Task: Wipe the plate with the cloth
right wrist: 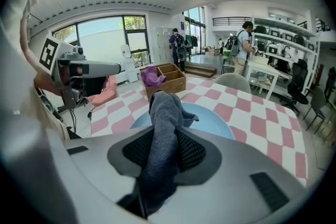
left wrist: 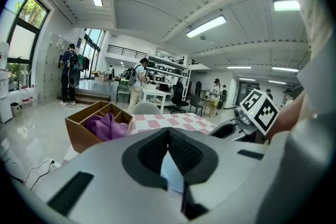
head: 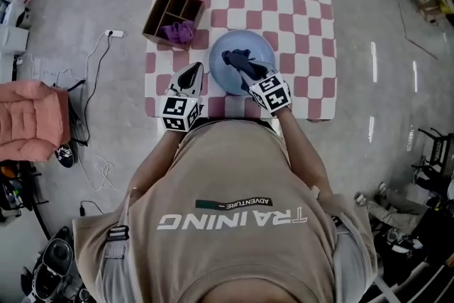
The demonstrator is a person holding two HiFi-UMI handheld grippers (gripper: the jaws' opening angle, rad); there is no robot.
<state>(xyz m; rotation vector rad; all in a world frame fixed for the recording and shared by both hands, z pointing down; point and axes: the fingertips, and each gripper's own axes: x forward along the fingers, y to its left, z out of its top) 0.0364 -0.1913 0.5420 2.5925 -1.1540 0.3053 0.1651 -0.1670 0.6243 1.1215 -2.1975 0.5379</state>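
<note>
Pink-and-white checkered table (head: 305, 18) in a big open workspace. The right gripper (right wrist: 163, 136) has its tongs partway closed, pinching the dark grey cloth (right wrist: 160, 113), which is bunched over the blue plate (head: 220, 46) mid-table. The left gripper (left wrist: 169, 136) has its jaws together with nothing in them, just beside the plate's left rim. A cardboard box (head: 172, 10) holding a purple rag (head: 179, 32) sits at the far-left corner.

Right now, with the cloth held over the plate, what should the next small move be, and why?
Probably lower the right gripper so the dark cloth presses onto the blue plate, ready to sweep across it. The fingers are clamped on the cloth, and its free end sticks out over the plate's middle, apparently bunched rather than pressed flat.
</note>
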